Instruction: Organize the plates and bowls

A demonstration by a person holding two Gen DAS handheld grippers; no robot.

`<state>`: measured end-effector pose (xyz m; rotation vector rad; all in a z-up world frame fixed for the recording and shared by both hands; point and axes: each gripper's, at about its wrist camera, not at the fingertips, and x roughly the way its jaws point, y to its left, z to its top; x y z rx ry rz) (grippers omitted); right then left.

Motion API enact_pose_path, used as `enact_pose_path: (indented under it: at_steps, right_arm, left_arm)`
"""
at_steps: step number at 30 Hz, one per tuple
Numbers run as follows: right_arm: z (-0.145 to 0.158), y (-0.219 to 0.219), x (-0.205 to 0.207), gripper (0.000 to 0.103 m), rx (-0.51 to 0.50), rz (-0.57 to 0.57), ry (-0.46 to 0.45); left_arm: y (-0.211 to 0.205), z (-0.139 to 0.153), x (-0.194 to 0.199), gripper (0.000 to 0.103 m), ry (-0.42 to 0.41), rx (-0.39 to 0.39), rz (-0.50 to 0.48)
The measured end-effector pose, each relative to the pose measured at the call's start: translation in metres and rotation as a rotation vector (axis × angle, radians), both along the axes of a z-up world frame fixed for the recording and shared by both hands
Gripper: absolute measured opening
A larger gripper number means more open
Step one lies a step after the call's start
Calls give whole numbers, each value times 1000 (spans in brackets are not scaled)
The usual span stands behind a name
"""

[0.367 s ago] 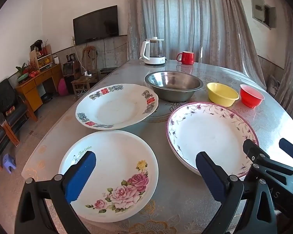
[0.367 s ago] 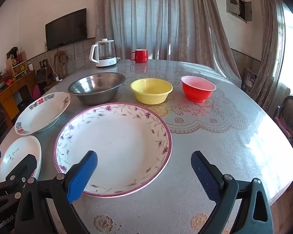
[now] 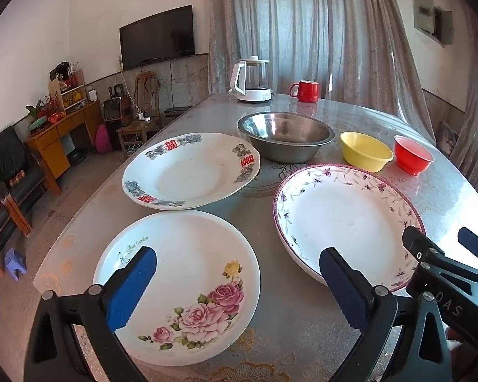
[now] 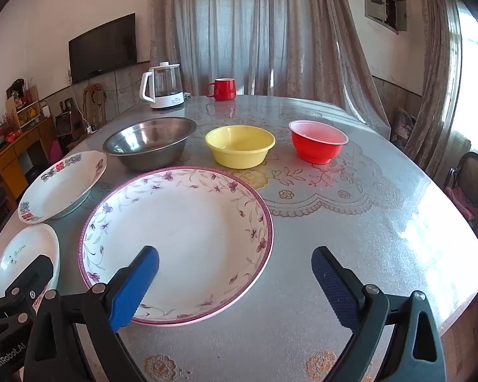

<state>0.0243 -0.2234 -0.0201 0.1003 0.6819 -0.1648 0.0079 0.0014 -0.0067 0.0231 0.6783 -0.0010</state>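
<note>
**Almost no change since 0.4 s ago: both grippers hover open, nothing picked**

We compare with the earlier frames and find the layout the same; both views barely shift, so we judge the task not yet started. Left gripper [image 3: 237, 283] hangs with jaws wide over the rose plate [image 3: 188, 273] at the table's near left edge, not touching it. Right gripper [image 4: 235, 281] has jaws wide too, empty, above the near rim of the purple-vine plate [image 4: 188, 222] near the table's front edge. The red-lettered plate [image 3: 188, 172] sits behind the rose plate by the left edge. Steel bowl [image 4: 149, 143], yellow bowl [image 4: 240, 145] and red bowl [image 4: 317, 140] stand in a row mid-table, apart from each other. All six still need stacking. The rose plate looks the likely first pick.
</note>
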Motion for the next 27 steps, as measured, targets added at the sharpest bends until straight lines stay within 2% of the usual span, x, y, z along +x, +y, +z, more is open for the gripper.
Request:
enact_pose_path:
  at_steps: [6, 27]
  right_arm:
    - [5, 46, -5, 99, -10, 6, -2]
    - [13, 47, -5, 99, -13, 16, -7]
  left_arm:
    - [4, 1, 0, 103, 0, -12, 11]
    - [4, 7, -4, 103, -23, 3, 8]
